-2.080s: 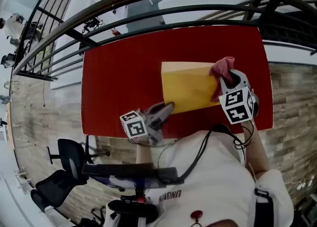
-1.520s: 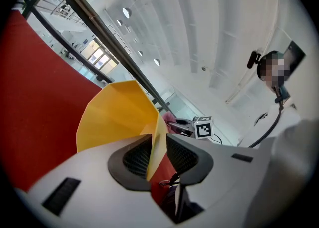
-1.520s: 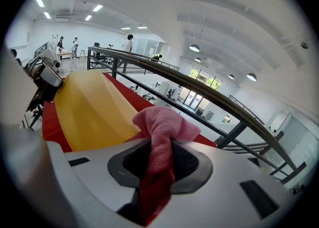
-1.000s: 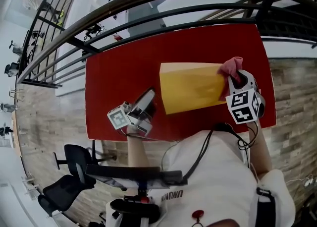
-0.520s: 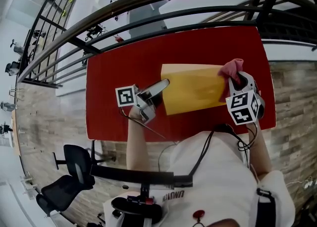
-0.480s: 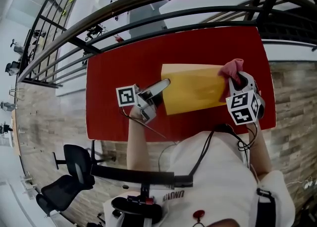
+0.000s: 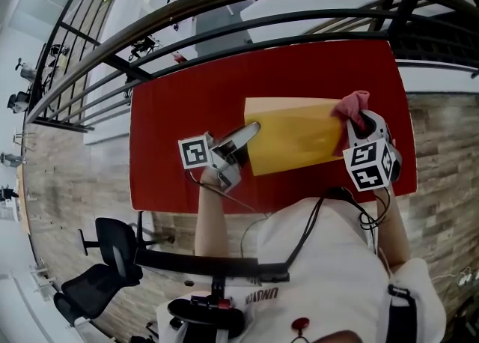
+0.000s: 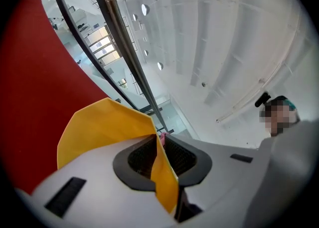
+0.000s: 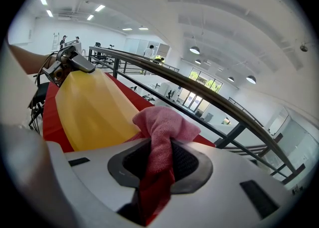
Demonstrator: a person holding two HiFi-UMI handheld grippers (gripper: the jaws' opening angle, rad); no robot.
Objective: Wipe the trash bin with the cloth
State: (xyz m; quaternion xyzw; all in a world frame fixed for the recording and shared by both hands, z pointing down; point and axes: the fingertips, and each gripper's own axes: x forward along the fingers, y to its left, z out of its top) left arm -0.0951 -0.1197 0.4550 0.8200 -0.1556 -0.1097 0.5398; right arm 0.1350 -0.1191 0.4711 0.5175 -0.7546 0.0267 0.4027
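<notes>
1. Step in hand: bracing. The left gripper [image 7: 249,132] has just been closing its fingers, which now pinch the thin wall of the yellow plastic trash bin [image 7: 292,135].
2. The right gripper [image 7: 352,118] has its fingers clamped on a crumpled pink cloth [image 7: 352,102], at the bin's right end.
3. Next, likely: sweep the cloth along the bin, left grip steady.
4. The bin lies sideways on the red desk's [image 7: 187,94] right half and looks smooth and unsoiled.

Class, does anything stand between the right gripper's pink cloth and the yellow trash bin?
Nothing visible does. The pink cloth, clamped in the right gripper, sits right beside one end of the yellow trash bin. The left gripper, jaws just closed onto the bin's wall, is at the opposite end.
</notes>
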